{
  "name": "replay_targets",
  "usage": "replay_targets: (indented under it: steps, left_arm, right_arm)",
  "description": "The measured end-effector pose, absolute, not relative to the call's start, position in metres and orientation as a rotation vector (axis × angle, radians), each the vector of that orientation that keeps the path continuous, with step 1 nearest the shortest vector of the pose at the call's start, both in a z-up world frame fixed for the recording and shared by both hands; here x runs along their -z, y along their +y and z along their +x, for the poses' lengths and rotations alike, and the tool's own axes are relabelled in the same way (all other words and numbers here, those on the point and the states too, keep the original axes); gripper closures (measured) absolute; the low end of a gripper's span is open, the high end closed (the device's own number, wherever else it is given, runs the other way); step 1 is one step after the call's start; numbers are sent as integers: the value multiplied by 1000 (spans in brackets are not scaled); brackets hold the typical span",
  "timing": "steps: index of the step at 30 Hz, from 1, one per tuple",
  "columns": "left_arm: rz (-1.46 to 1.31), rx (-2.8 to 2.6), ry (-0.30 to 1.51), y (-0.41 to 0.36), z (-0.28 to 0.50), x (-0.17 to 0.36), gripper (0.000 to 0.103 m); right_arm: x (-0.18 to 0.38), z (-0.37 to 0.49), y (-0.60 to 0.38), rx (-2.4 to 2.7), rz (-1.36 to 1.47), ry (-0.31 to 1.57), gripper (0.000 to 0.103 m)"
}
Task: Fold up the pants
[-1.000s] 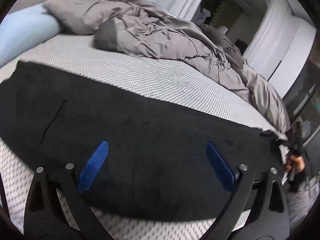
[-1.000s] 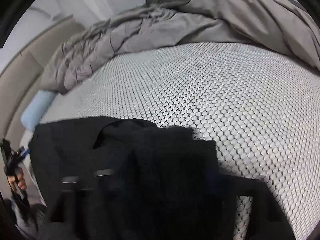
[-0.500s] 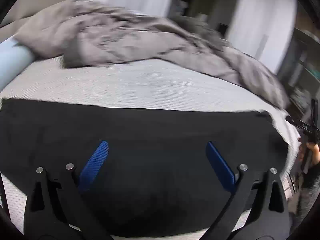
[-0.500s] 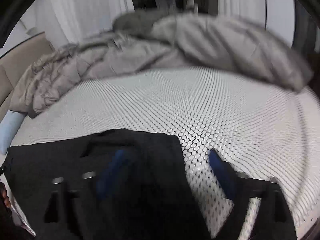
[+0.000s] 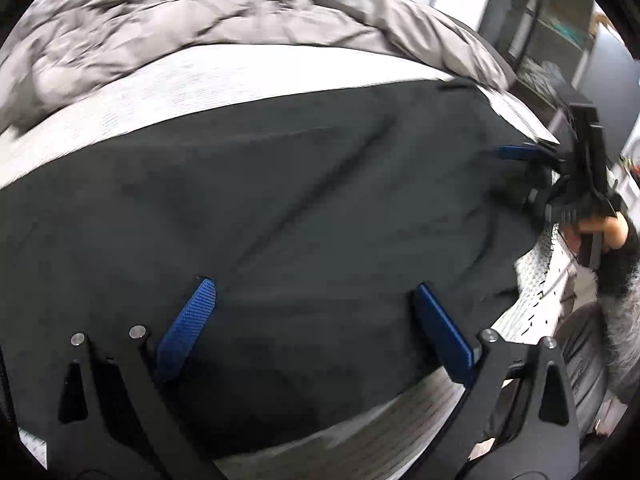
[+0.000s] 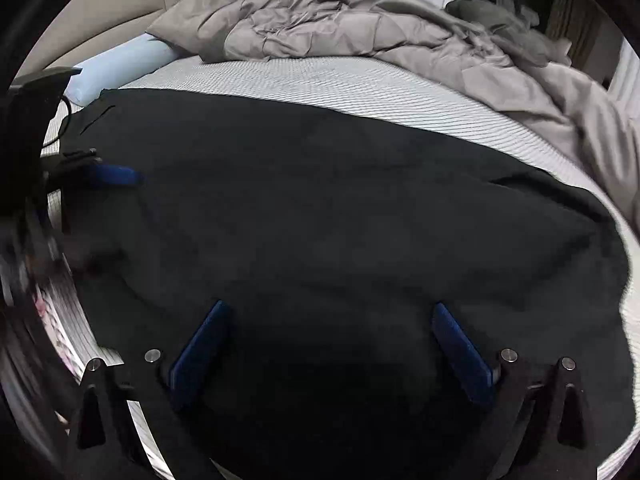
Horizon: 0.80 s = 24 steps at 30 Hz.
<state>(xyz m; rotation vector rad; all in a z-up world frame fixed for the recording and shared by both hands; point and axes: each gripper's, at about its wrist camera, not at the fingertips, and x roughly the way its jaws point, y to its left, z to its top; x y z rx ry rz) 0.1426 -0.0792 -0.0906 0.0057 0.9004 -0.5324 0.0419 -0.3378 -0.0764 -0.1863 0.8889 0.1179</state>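
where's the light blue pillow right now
In the right wrist view, the light blue pillow lies at upper left, against the headboard, between the black pants and grey comforter.

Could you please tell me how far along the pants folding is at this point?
Done: the black pants lie flat on the mattress as one long band, apparently folded leg over leg. In hand: nothing; the left gripper and right gripper hover open above the cloth. Left: likely the crosswise folds to shorten the band.

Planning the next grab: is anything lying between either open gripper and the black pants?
Nothing visible. The pants lie bare on the mattress under the left gripper and right gripper; the duvet sits beyond.
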Motion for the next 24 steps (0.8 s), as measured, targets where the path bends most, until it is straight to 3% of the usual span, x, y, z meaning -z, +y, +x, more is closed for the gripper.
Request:
replay_targets:
  steps: [6, 13, 19, 24]
  left_arm:
    - [-41, 440, 897, -33, 149, 88, 4]
    - [-52, 501, 811, -78, 168, 39, 1]
    - [35, 516, 1003, -131, 223, 83, 5]
    - [-26, 484, 987, -87, 222, 87, 6]
  right_arm:
    - [69, 12, -437, 284, -89, 858, 1]
    - [25, 16, -365, 91, -64, 716, 1]
    - [68, 87, -293, -158, -129, 918, 1]
    - [74, 61, -366, 125, -215, 883, 1]
